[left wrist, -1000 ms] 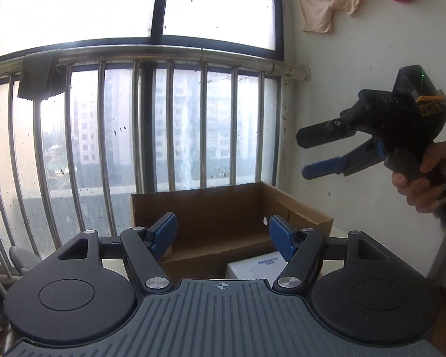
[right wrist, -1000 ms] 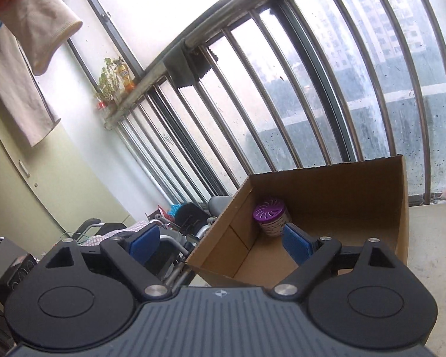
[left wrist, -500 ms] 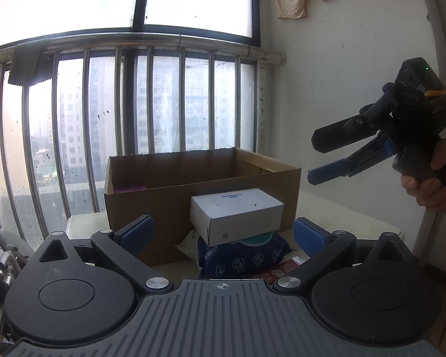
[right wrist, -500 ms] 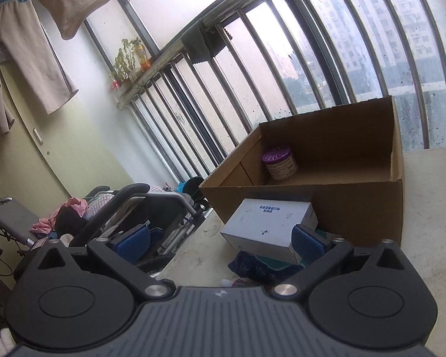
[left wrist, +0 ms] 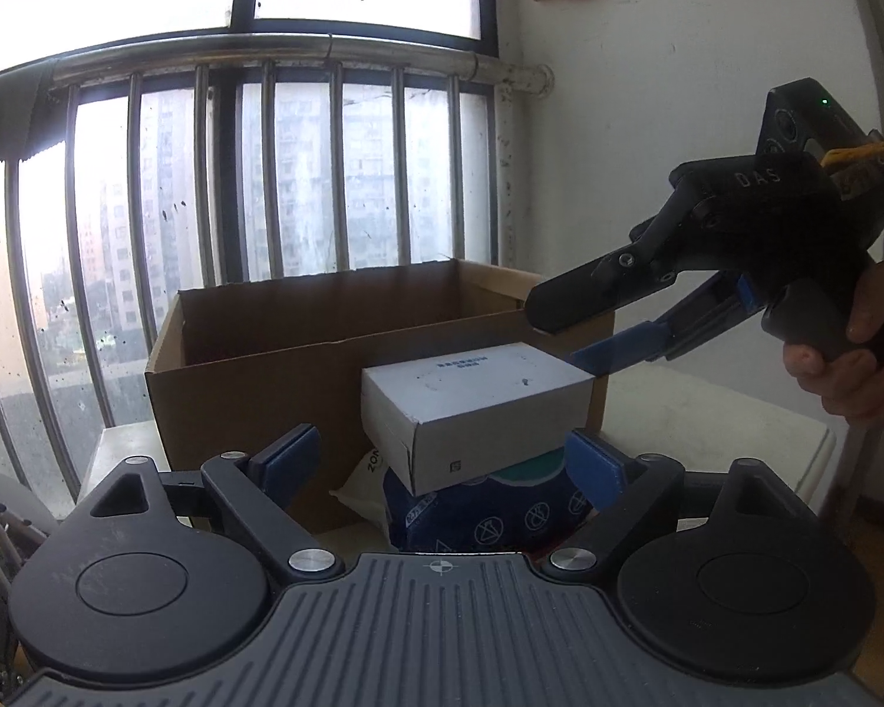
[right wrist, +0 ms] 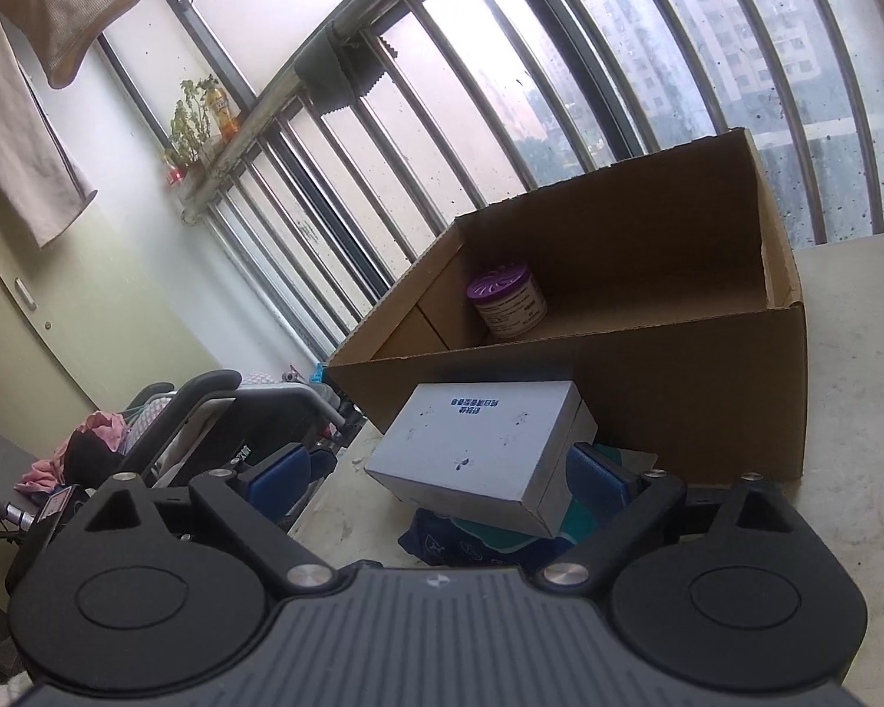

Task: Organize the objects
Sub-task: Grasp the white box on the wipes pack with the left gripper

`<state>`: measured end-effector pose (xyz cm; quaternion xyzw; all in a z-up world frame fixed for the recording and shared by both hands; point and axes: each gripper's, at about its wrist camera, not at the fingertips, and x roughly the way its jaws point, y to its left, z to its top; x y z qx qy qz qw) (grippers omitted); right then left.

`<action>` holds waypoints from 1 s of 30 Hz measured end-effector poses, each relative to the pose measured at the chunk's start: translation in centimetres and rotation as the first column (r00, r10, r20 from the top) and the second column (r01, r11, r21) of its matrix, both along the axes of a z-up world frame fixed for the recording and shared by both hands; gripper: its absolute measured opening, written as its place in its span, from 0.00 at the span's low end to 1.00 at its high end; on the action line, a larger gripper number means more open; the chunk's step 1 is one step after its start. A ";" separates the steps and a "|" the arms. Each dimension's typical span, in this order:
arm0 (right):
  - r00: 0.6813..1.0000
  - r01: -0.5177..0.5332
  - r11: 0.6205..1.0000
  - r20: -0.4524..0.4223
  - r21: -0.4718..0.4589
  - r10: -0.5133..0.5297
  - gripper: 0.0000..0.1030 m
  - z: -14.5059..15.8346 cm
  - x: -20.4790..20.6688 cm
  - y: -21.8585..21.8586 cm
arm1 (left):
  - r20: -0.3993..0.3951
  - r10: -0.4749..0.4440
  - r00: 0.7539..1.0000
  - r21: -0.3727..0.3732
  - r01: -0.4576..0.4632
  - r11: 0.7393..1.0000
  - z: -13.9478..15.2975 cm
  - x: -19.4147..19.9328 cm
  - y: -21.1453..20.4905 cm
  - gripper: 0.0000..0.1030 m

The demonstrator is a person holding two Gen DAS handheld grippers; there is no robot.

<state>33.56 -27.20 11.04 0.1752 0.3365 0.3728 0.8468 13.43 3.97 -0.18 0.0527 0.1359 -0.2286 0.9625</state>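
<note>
Claws: left claw (left wrist: 442,465) and right claw (right wrist: 436,471) dropped from window to white box (left wrist: 471,406), both apart, closing, empty; grasp next.

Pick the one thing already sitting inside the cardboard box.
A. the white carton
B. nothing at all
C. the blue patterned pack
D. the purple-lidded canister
D: in the right wrist view the purple-lidded canister stands on the floor of the cardboard box, near its far left corner, while the white carton lies outside, in front of the box, stacked on the blue patterned pack.
</note>
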 end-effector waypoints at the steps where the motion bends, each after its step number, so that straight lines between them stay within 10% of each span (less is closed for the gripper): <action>1: 1.000 0.006 1.000 -0.018 0.011 -0.006 0.79 -0.3 0.5 0.0 | -0.003 -0.008 1.000 0.008 0.008 1.000 -0.1 0.5 -0.1 0.81; 30: 1.000 -0.007 1.000 -0.023 0.009 0.007 0.61 -1.0 0.9 0.8 | 0.014 -0.036 0.999 0.026 0.035 0.999 0.5 -0.1 0.0 0.71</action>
